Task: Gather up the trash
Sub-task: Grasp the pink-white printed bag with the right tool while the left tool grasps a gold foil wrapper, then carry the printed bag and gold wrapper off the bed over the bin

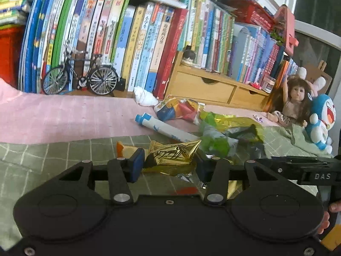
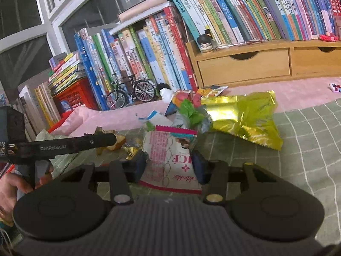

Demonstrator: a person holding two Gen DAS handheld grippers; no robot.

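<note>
My left gripper (image 1: 170, 163) is open low over the green checked cloth (image 1: 53, 155), its blue pads (image 1: 137, 164) on either side of a crumpled gold wrapper (image 1: 173, 154). An orange-and-cream scrap (image 1: 123, 148) lies just left of it. Beyond lie a blue-and-white tube (image 1: 166, 128), a colourful wrapper (image 1: 177, 108), a green wrapper (image 1: 215, 140) and a white tissue (image 1: 145, 97). My right gripper (image 2: 170, 162) is open too, straddling a white-and-pink wrapper (image 2: 170, 160). A yellow-green foil bag (image 2: 245, 117) lies ahead on the right.
Rows of upright books (image 1: 127, 42) and a wooden drawer unit (image 2: 245, 68) close off the back. A toy bicycle (image 1: 81, 79) stands by the books. A doll (image 1: 294, 100) and a blue plush (image 1: 321, 121) sit at the right. Red crate (image 2: 72, 100) at left.
</note>
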